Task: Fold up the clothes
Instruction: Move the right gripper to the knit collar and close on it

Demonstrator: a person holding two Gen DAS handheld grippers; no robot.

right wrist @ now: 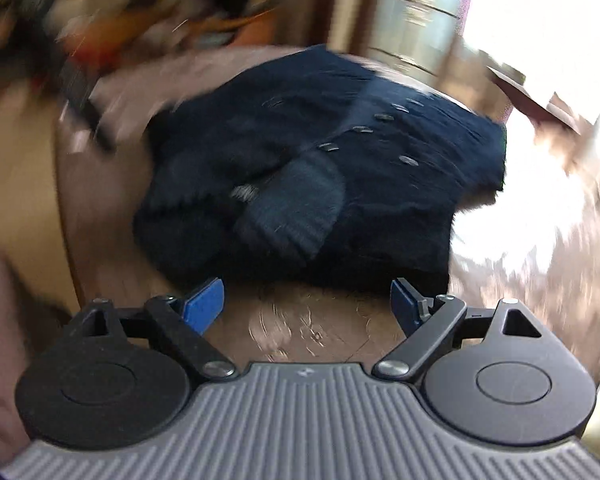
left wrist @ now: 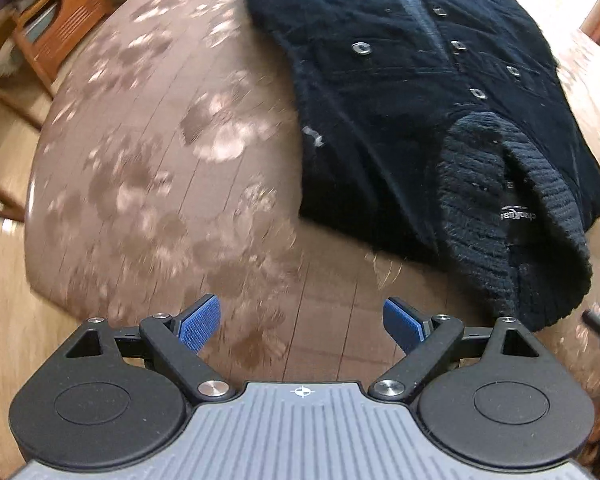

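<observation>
A dark navy jacket point(left wrist: 412, 92) with metal snap buttons and a ribbed knit collar point(left wrist: 500, 216) lies folded on the table, its sides turned in. In the left wrist view it fills the upper right, ahead and to the right of my left gripper point(left wrist: 302, 322), which is open and holds nothing. The right wrist view is blurred by motion. There the jacket point(right wrist: 320, 176) lies just beyond my right gripper point(right wrist: 308, 304), also open and holding nothing, its blue pads point(right wrist: 202, 304) wide apart over the tabletop.
The table point(left wrist: 148, 168) has a brown cloth with a pale flower pattern and a rounded edge at the left. A wooden chair point(left wrist: 56, 28) stands past that edge. Blurred clutter point(right wrist: 100, 20) and a bright window point(right wrist: 540, 20) lie beyond the table.
</observation>
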